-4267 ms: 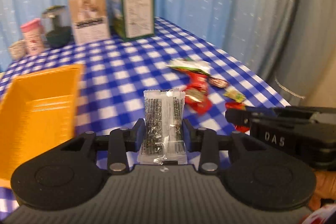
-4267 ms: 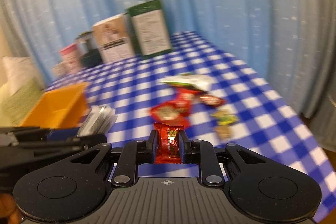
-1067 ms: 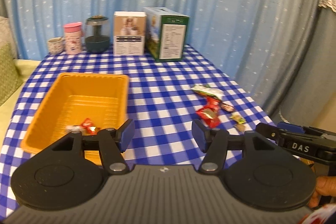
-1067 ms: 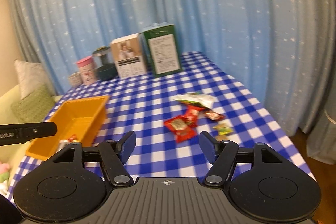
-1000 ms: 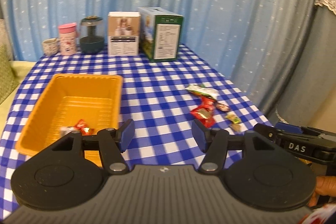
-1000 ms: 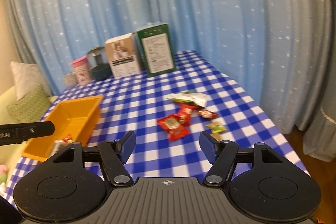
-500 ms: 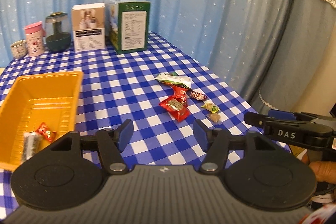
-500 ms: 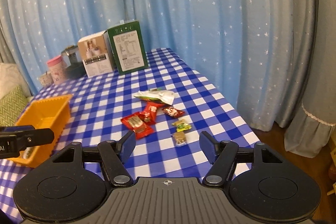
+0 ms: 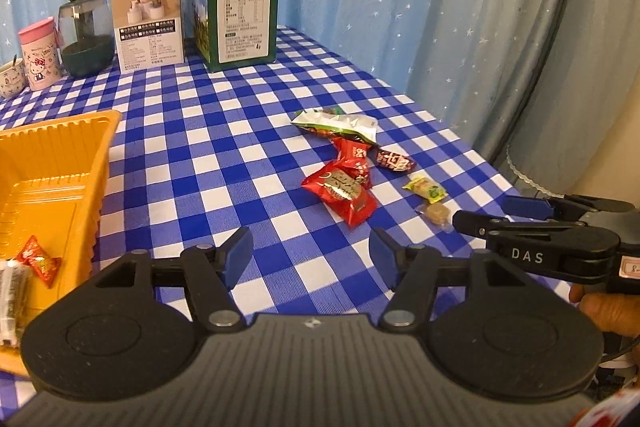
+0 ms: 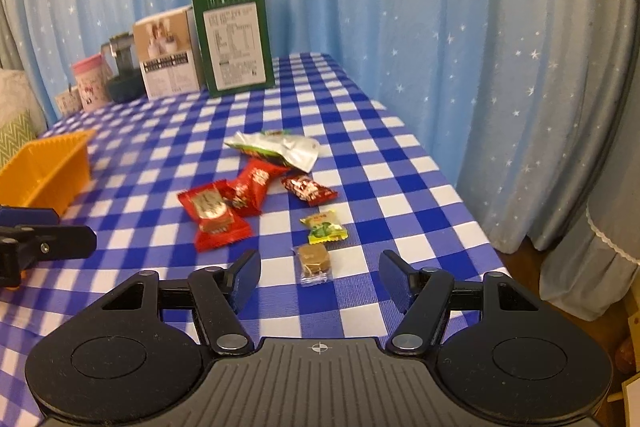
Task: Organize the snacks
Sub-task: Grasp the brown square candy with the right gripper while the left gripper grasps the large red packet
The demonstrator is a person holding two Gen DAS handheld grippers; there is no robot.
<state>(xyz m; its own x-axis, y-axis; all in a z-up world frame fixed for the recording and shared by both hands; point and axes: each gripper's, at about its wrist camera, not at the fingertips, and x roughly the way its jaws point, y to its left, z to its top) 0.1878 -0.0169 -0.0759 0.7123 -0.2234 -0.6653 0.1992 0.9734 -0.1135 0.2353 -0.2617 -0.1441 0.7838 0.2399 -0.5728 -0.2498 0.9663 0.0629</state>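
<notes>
Even indoor light, fisheye-warped edges

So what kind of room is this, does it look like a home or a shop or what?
Most likely a home, perhaps a living or dining room: a table under a blue checked tablecloth, star-print curtains behind it, a pink cartoon mug among the boxes at the back, and a patterned cushion at the left edge.

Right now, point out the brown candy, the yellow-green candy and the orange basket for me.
brown candy [image 10: 314, 255], right wrist view, middle of the brown block.
yellow-green candy [image 10: 324, 227], right wrist view, centre of the wrapper.
orange basket [image 9: 102, 163], left wrist view, its right side wall.
</notes>
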